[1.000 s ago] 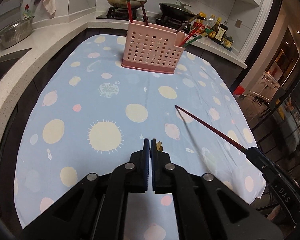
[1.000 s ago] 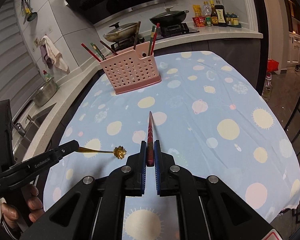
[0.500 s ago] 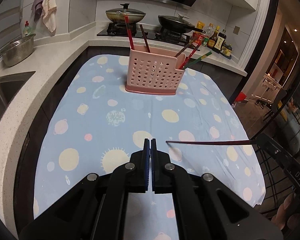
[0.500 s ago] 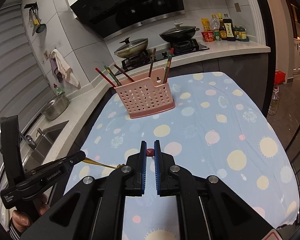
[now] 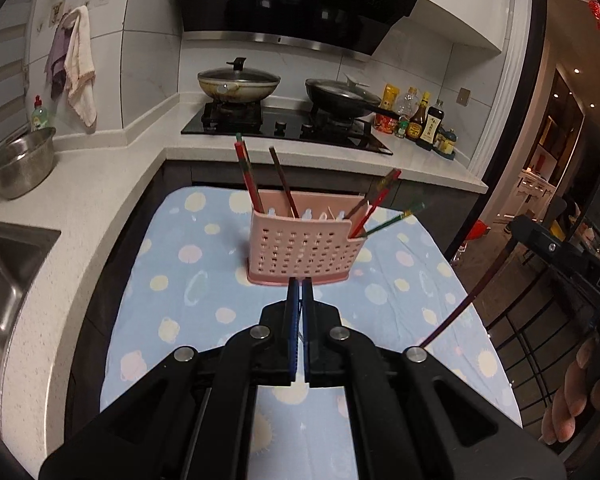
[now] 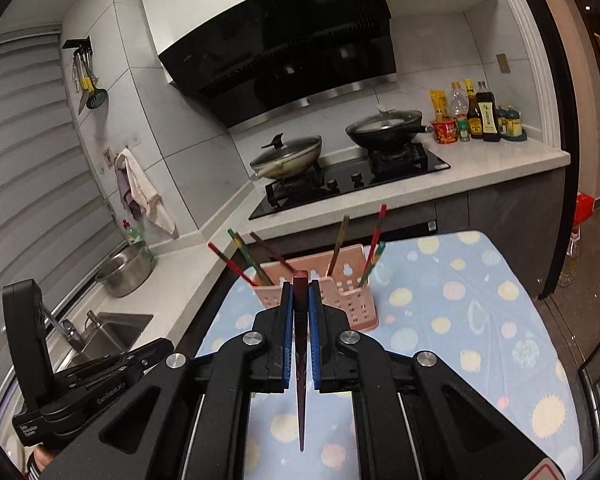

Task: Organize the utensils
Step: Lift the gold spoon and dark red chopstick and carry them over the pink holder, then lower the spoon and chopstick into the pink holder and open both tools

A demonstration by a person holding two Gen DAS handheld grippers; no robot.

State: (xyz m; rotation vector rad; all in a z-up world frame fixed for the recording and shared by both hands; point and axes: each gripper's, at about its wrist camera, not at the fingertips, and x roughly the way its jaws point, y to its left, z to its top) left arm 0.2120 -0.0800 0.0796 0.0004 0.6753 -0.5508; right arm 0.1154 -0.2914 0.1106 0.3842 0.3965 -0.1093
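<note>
Pink caddy (image 5: 306, 248) holds five chopsticks; right gripper (image 6: 300, 300) clamps a sixth (image 6: 301, 360); left gripper (image 5: 299, 292) pinched together.

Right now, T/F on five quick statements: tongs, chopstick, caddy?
1. The right tongs are clamped on a dark red chopstick. True.
2. That chopstick already stands in the pink utensil caddy. False: it is held short of the caddy, thin tip pointing back toward the camera.
3. The caddy already holds several chopsticks. True.
4. The caddy sits on the stove. False: it stands on the blue dotted tablecloth.
5. The left tongs are wide open. False: closed to a narrow slit; any held item is hidden.
</note>
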